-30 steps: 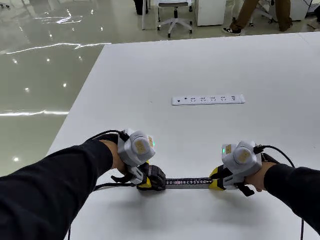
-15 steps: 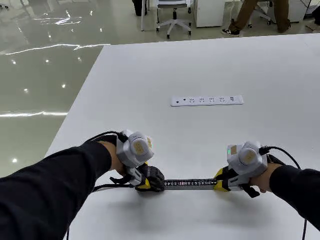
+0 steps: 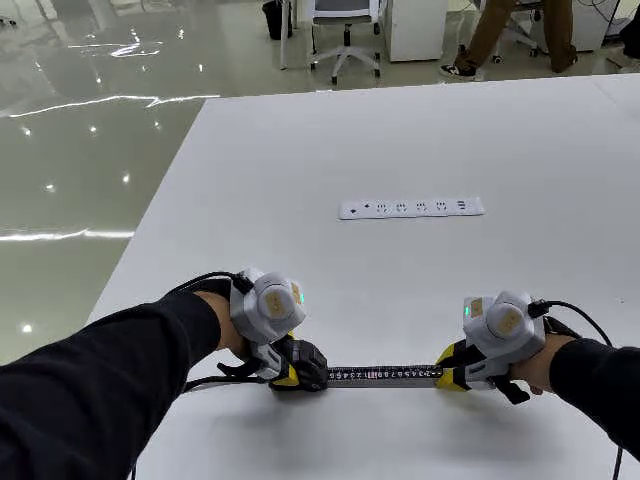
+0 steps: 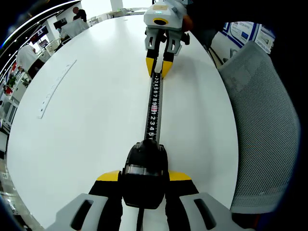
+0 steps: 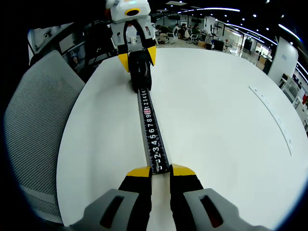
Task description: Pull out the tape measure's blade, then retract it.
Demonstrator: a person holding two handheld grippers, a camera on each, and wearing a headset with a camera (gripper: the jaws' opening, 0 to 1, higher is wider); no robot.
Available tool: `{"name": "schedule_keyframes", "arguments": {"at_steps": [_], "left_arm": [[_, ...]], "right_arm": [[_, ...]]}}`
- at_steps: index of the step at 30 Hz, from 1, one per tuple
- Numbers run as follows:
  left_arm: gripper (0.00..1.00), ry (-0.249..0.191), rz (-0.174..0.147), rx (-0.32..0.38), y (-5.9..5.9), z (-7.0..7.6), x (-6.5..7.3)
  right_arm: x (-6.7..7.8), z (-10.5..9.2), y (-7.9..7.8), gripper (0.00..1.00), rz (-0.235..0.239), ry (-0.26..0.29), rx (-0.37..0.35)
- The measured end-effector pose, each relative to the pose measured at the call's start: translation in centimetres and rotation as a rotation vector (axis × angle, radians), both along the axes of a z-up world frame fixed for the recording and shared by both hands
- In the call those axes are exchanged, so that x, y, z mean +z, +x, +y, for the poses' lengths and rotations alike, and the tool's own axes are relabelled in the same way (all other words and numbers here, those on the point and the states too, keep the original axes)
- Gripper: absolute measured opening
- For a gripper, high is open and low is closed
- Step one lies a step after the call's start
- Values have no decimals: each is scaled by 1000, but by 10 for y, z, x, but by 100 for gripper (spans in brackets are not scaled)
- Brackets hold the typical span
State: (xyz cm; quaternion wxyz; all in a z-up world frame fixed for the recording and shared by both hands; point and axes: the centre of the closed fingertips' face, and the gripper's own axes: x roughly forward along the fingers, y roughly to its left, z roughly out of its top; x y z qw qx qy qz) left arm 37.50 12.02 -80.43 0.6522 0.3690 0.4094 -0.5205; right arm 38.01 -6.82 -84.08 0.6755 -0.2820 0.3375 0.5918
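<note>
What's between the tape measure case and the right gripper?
The blade runs from the tape measure case to the right gripper, along the white table; clear in the head view and both gripper views.

Both arms, in black sleeves (image 3: 100,390), reach forward and low, wrists roughly level, with the two grippers pointing inward at each other. The left gripper (image 3: 290,372), held in the left hand (image 3: 225,322), has its yellow-tipped jaws clamped on the sides of the tape measure case (image 3: 308,364). Well apart and directly opposite it, the right gripper (image 3: 447,378), held in the right hand (image 3: 537,366), pinches the end of the blade (image 3: 385,374) between nearly closed jaws.
</note>
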Motion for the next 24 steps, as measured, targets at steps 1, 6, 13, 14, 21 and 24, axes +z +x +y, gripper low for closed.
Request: {"name": "schedule_keyframes", "arguments": {"at_steps": [1,6,13,14,21,24], "left_arm": [[30,0,0,0,0,0,0],[30,0,1,1,0,0,0],[30,0,1,2,1,0,0],[30,0,1,2,1,0,0],[30,0,-1,3,0,0,0],[30,-2,-1,5,0,1,0]], "right_arm": [[0,-1,0,8,1,0,-2],[1,-7,1,8,3,1,-10],[1,-14,1,8,5,-5,-11],[1,-16,1,8,5,-7,-10],[2,-23,2,8,8,-4,-19],[2,-25,2,8,8,-6,-21]]}}
